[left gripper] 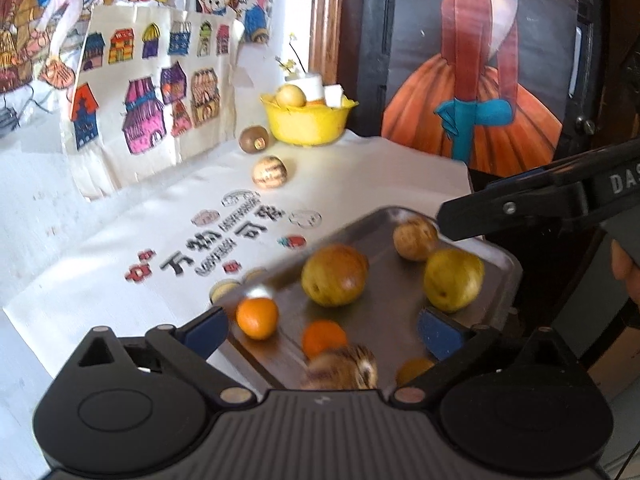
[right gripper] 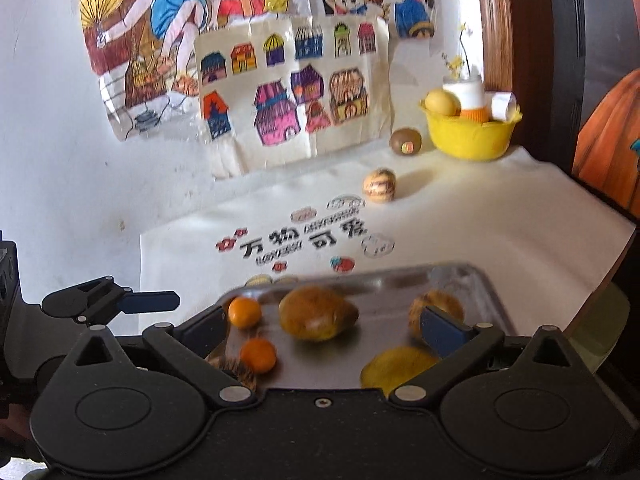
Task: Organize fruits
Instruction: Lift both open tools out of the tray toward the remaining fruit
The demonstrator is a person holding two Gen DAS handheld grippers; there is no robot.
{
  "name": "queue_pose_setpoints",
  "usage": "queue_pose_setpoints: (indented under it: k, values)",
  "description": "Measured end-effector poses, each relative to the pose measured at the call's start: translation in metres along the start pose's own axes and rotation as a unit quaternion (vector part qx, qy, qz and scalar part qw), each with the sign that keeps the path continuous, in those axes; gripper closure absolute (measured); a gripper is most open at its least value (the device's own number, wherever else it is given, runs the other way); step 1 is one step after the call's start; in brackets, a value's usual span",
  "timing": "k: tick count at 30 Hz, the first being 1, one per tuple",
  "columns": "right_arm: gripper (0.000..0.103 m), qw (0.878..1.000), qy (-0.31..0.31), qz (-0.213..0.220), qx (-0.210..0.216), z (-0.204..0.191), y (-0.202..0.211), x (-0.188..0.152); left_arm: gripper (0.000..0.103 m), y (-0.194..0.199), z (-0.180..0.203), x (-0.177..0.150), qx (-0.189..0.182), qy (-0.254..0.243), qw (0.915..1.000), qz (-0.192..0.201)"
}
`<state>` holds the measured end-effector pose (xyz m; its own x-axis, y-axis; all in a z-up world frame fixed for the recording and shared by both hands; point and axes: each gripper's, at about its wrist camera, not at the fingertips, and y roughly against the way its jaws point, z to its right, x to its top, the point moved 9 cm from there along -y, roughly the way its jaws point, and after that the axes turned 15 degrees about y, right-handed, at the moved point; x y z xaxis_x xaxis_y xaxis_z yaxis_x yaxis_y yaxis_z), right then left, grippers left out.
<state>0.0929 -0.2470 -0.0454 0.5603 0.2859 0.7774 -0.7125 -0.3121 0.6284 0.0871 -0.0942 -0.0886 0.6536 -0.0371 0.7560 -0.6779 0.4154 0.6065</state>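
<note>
A metal tray (left gripper: pixel 384 316) (right gripper: pixel 360 372) near the table's front holds several fruits: a big yellow-brown fruit (left gripper: pixel 334 275) (right gripper: pixel 318 317), a yellow fruit (left gripper: pixel 453 279), two small oranges (left gripper: pixel 257 317) (left gripper: pixel 323 337) and a tan striped fruit (left gripper: pixel 415 237). My left gripper (left gripper: pixel 322 330) is open above the tray's near end, a blurred striped fruit (left gripper: pixel 344 368) just below it. My right gripper (right gripper: pixel 326 330) is open over the tray; it also shows in the left wrist view (left gripper: pixel 520 208). A striped fruit (left gripper: pixel 269 171) (right gripper: pixel 379 185) and a brown fruit (left gripper: pixel 254 139) (right gripper: pixel 405 141) lie on the white cloth.
A yellow bowl (left gripper: pixel 306 120) (right gripper: pixel 470 130) at the back holds a pale fruit, a white cup and papers. Drawings lean on the wall at left. A framed painting (left gripper: pixel 476 80) stands at the right. The cloth's right edge drops off by the tray.
</note>
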Motion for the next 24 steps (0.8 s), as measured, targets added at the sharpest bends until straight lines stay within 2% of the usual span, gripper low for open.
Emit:
queue_pose_setpoints:
  k: [13,18,24]
  values:
    - [0.001,0.999,0.030,0.016,-0.019,0.039,-0.007,0.054,0.001,-0.032,-0.005,0.077,0.016,-0.007,0.9992,0.035]
    - [0.001,0.999,0.034,0.011,-0.023,0.067,-0.030,0.080,0.001,-0.068,-0.009,0.108,0.020,-0.007,0.9992,0.035]
    - [0.001,0.999,0.036,0.002,-0.024,0.107,-0.076,0.110,0.001,-0.122,-0.017,0.137,0.022,-0.008,0.9992,0.032]
